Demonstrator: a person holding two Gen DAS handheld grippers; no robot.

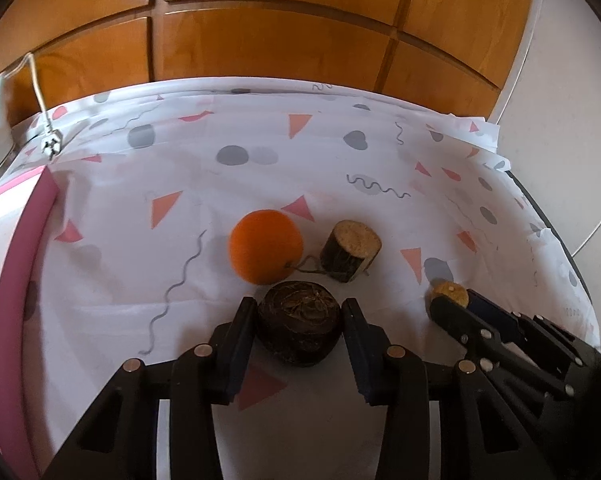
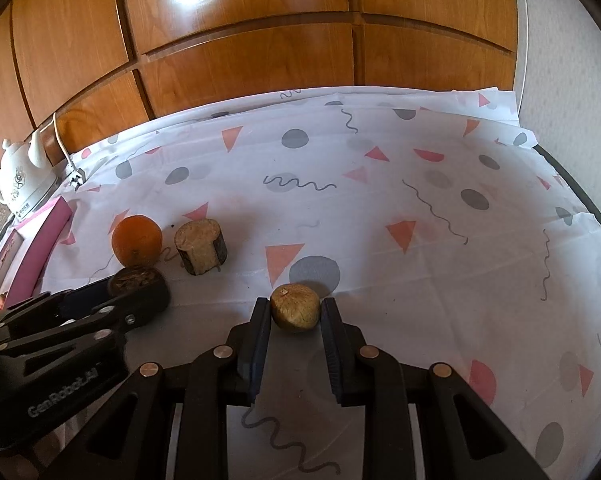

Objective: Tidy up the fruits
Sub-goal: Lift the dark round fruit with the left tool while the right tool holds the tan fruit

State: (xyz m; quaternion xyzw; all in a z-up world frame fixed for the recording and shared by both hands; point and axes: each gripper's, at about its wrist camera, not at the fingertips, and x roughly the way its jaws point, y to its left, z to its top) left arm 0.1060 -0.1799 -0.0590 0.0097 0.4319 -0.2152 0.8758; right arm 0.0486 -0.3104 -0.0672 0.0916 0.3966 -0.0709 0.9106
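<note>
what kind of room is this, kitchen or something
Probably a home dining or kitchen corner: a table under a patterned tablecloth, a white ceramic teapot at its edge, and wooden panelled cabinet doors behind.

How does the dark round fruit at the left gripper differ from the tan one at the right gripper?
The dark fruit is blackish brown; the tan fruit is pale yellowish brown. The dark fruit looks squat, with a flat wrinkled top; the tan fruit is rounder, with a small stem nub. The dark fruit looks larger, nearly filling the left gripper; the tan fruit sits in the right gripper. Both rest on the patterned cloth.
</note>
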